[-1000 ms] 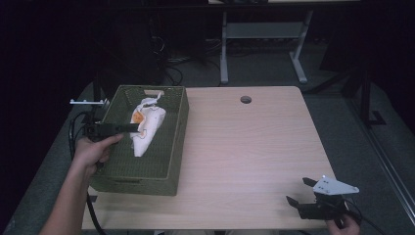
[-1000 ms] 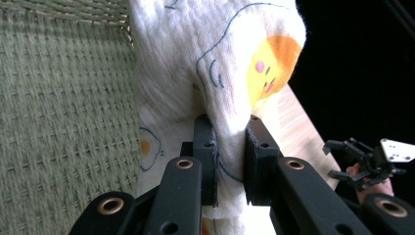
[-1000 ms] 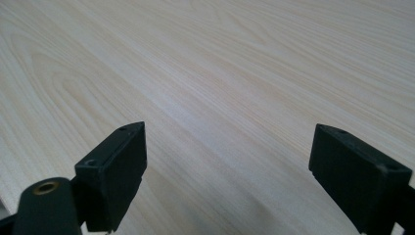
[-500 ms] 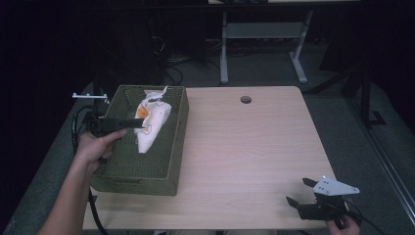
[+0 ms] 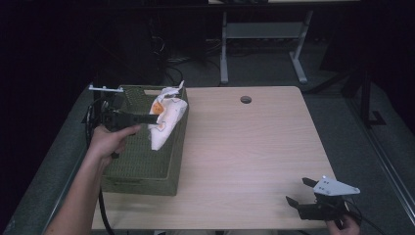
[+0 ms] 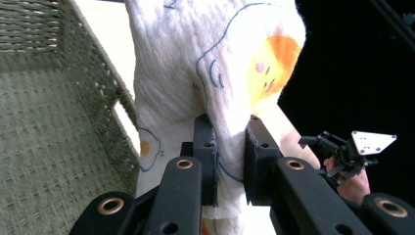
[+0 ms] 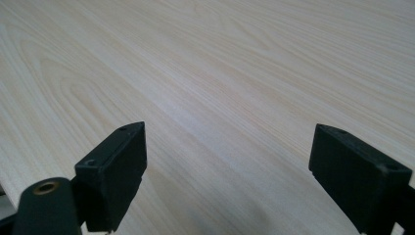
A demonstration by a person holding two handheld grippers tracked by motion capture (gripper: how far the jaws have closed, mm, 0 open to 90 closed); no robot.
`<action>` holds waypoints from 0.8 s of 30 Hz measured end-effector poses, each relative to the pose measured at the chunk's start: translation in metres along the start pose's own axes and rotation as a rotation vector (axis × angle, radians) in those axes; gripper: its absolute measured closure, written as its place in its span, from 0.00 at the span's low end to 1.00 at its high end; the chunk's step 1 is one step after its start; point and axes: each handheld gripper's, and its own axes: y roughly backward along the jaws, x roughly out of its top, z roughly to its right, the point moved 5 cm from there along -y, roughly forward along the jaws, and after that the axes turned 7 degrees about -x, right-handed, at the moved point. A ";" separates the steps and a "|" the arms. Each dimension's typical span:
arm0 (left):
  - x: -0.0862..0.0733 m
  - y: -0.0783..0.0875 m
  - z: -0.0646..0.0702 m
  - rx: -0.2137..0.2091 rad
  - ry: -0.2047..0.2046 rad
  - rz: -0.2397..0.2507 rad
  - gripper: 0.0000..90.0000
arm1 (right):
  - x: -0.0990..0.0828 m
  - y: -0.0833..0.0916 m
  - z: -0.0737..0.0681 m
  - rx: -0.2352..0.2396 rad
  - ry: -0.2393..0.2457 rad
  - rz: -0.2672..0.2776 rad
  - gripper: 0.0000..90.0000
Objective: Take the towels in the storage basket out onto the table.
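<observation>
The cloth [image 5: 165, 120] is white with little drawings of fried eggs and an orange-cheeked face on it. It hangs over the green woven basket [image 5: 142, 169], its top bunched and lifted above the rim, its lower end drooping down inside along the basket's right wall. In the left gripper view the cloth [image 6: 210, 83] drapes straight down, with the basket's woven floor and wall [image 6: 54, 127] off to the left of it.

The left gripper [image 5: 151, 119] has the cloth pinched: its two black jaws are drawn in tight on a fold of the fabric, and in the left gripper view the pads [image 6: 205, 147] press on the cloth from both sides with fabric squeezed between them. The person's left hand [image 5: 108, 142] holds this gripper level above the basket, the forearm coming in from the lower left, a cable trailing down beside the basket.

The basket stands at the left edge of the pale wooden table [image 5: 254, 147], with a small round hole [image 5: 245, 99] near the far edge.

Well apart, at the near right corner of the table, the right gripper [image 5: 299, 192] sits low over the wood with its jaws spread wide and nothing between them; the right gripper view shows the two pads [image 7: 120, 166] far apart above bare tabletop [image 7: 235, 73]. The grey plate [image 5: 335, 186] rides on top of it.
</observation>
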 end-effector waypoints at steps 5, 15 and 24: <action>0.005 -0.011 0.008 -0.011 -0.017 -0.014 0.88 | 0.000 0.001 0.000 0.002 0.003 0.002 0.15; 0.010 -0.035 0.020 -0.025 -0.043 -0.054 0.88 | 0.001 0.001 0.000 0.005 0.000 0.007 0.15; 0.011 -0.061 0.028 -0.036 -0.057 -0.093 0.88 | 0.002 0.002 -0.001 0.007 -0.008 0.013 0.15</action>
